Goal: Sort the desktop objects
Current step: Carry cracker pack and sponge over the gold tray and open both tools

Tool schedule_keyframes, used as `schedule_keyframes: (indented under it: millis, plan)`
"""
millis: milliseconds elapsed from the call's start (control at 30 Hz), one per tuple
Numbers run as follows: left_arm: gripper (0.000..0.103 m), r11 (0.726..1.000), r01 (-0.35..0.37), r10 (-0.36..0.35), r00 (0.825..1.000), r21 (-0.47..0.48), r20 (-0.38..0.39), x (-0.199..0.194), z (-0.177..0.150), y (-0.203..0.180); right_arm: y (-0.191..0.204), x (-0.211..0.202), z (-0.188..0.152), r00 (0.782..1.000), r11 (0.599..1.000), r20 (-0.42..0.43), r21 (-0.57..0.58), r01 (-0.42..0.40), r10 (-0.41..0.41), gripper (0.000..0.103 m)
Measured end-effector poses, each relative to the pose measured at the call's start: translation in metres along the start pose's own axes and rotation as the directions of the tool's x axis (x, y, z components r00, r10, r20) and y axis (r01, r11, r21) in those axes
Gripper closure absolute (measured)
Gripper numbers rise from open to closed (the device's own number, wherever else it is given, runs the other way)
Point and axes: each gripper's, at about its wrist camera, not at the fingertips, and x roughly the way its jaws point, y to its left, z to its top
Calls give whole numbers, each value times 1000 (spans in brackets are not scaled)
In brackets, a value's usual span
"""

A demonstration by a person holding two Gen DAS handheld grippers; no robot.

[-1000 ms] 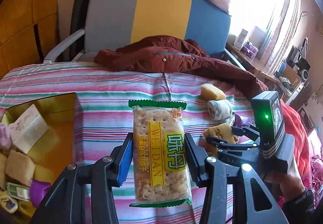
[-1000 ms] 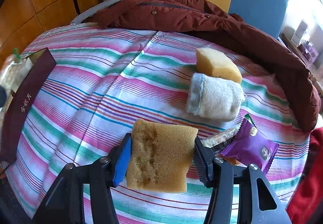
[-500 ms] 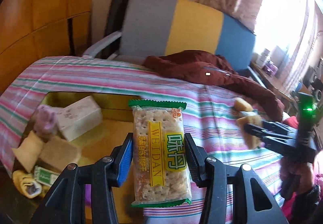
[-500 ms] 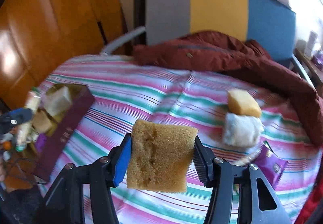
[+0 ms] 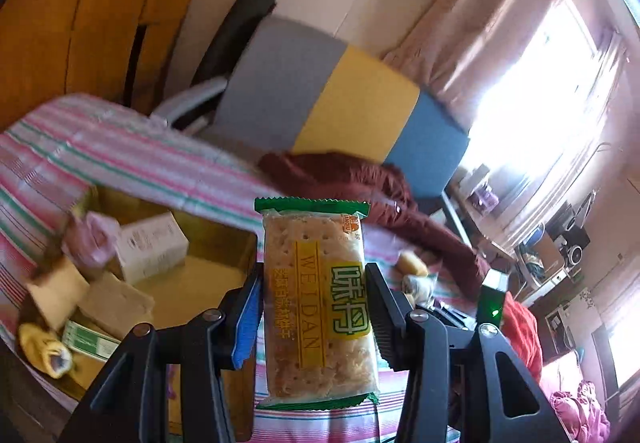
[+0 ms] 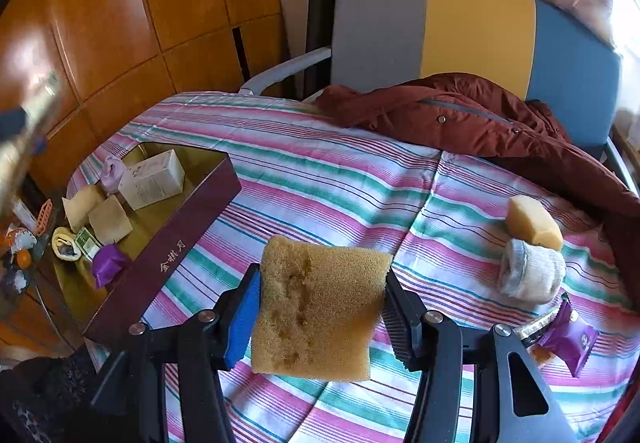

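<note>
a: so it's a bedroom-ish room, table under a pink, green and white striped cloth (image 6: 320,171), a grey-yellow-blue chair (image 6: 440,31) behind it with a dark red padded jacket (image 6: 460,115) draped over the far edge.

b: how far is the sorting?

a: i'd say past halfway. the long maroon cardboard box with a gold inside (image 6: 176,247) at the left edge already holds a white carton (image 6: 152,179), tan sponge pieces, a small green-white pack, a purple wrapper, a rolled yellow sock and a lilac one. on the cloth at the right there's a yellow sponge block (image 6: 534,221) touching a rolled grey-white sock (image 6: 532,275), plus a purple foil snack packet (image 6: 572,339) near the edge.

b: and the grippers?

a: both loaded. left gripper (image 5: 316,317) is clamped on a clear green-edged cracker packet with a yellow label (image 5: 316,299), held upright over the box's near end. right gripper (image 6: 322,307) is squeezing a flat tan-yellow sponge square (image 6: 320,303) above the middle of the cloth.

b: room to move?

a: bare cloth between the right gripper and the box, no obstacles. box's free space is mid-floor, near the right wall. it sits right by the table edge, so a sloppy drop could go overboard imo.
</note>
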Motion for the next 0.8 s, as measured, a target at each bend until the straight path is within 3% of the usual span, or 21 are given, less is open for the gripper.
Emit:
schedule_keyframes:
  millis: [133, 367, 667, 800]
  plan:
    - [55, 994, -99, 96, 993, 47, 64, -30, 6, 17, 3, -8, 2, 999, 1000, 29, 10, -22, 22, 46]
    - [55, 948, -299, 298, 954, 105, 19, -14, -18, 77, 35, -19, 11, 991, 992, 67, 39, -123, 120, 46]
    - [53, 947, -287, 302, 949, 144, -95, 36, -42, 113, 115, 6, 37, 974, 974, 20, 19, -228, 227, 45]
    - [33, 953, -259, 273, 959, 156, -77, 44, -41, 112, 141, 24, 55, 967, 965, 20, 54, -256, 256, 41]
